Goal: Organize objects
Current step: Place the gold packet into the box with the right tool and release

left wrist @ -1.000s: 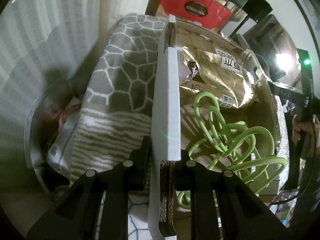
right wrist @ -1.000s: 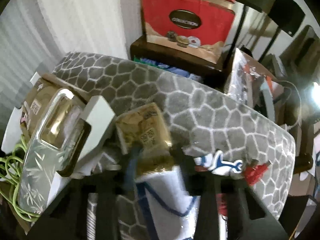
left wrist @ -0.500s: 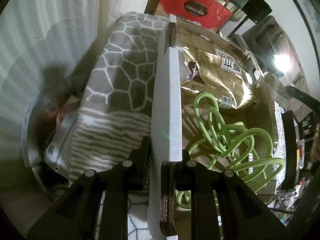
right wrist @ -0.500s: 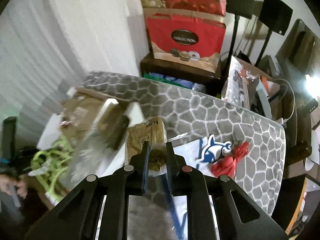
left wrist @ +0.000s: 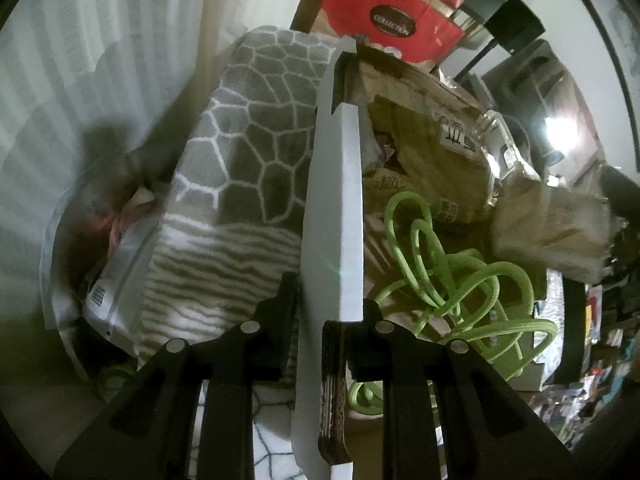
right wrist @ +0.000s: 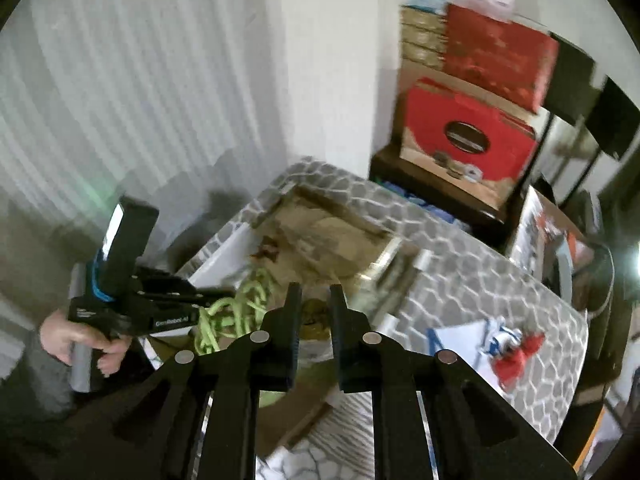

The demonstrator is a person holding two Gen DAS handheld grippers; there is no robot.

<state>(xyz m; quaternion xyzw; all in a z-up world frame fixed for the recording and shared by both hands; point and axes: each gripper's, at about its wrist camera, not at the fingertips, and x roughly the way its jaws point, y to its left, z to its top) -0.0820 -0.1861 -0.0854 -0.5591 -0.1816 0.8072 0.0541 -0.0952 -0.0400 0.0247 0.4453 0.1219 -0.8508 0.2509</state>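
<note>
My L gripper (left wrist: 329,300) clamps box wall (left wrist: 334,216), long axis 6→12 o'clock; R gripper (right wrist: 311,312) pinches tan packet (right wrist: 314,320) over green cord (right wrist: 236,316), pointing 12.

Black fingers (right wrist: 290,320) with silver screws, bare hand (right wrist: 80,340)

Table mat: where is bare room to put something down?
Bare grey mat lies between the cardboard box and the white paper. The box is crowded: green rope, gold packets. The left gripper grips its flap; the right gripper holds a packet.
</note>
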